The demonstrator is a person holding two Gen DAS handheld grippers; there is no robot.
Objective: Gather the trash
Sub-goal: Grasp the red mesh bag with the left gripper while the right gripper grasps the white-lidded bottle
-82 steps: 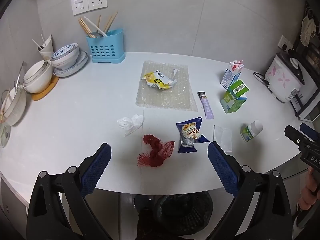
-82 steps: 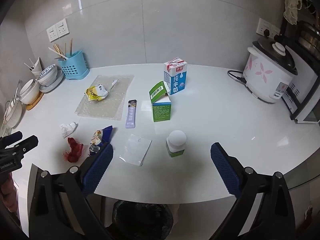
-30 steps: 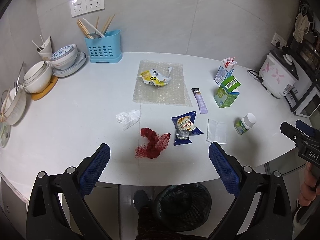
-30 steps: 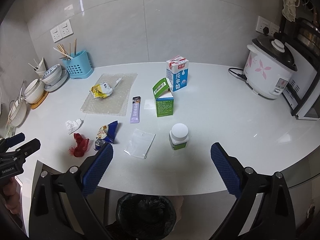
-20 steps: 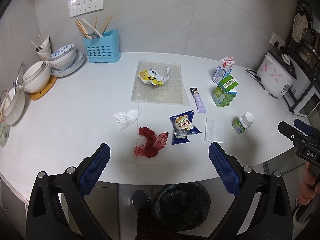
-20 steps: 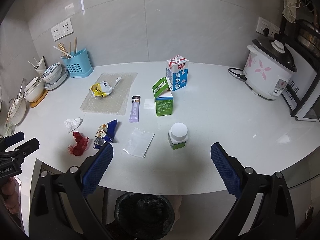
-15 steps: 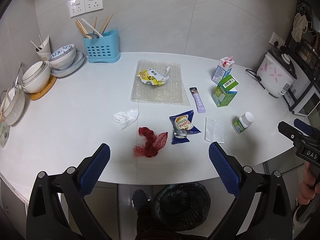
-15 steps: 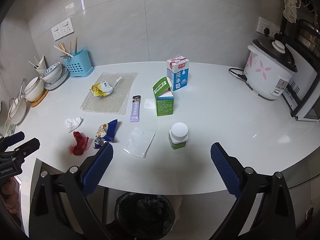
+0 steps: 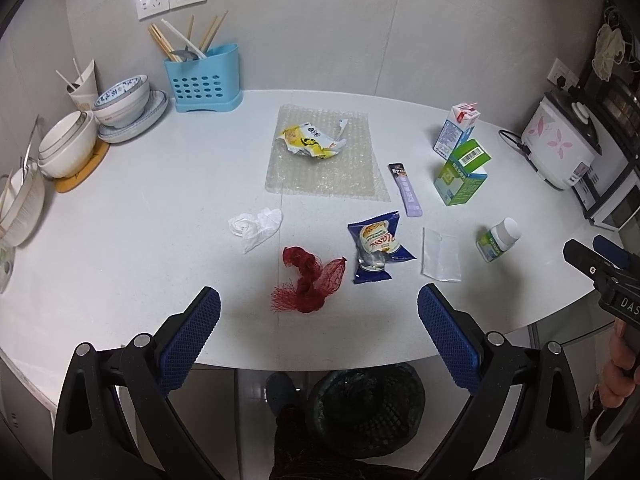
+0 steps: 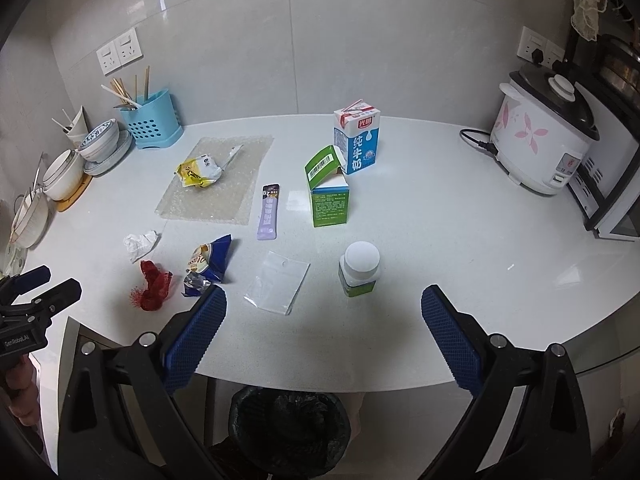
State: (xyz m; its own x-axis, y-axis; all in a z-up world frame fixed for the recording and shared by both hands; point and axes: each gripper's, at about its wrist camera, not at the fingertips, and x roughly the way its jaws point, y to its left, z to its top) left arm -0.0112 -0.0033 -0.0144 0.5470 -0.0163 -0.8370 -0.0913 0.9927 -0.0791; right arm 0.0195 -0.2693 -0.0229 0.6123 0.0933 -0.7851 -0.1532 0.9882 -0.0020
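Trash lies scattered on the white counter [image 9: 140, 216]: a red net bag [image 9: 308, 280], a blue snack wrapper [image 9: 376, 246], a crumpled white tissue [image 9: 256, 224], a clear plastic bag [image 9: 440, 254], a purple sachet [image 9: 408, 190], a yellow wrapper [image 9: 310, 142] on bubble wrap [image 9: 328, 176], a small white-capped bottle [image 10: 359, 268], an opened green box [image 10: 329, 196] and a milk carton [image 10: 357, 140]. A black-lined bin [image 10: 288, 426] stands on the floor below the counter edge. My left gripper [image 9: 319, 316] hangs open near the red net. My right gripper [image 10: 323, 318] hangs open short of the bottle.
Stacked bowls [image 9: 120, 106] and a blue chopstick holder [image 9: 202, 80] stand at the back left. A rice cooker [image 10: 544, 142] with its cord sits at the right, beside an appliance [image 10: 616, 204]. A hand [image 9: 618, 376] holds the other gripper at the right edge.
Both views have drawn back and risen a little from the counter since the earliest frames; over the last half second almost nothing has moved. Both grippers stay open and empty.
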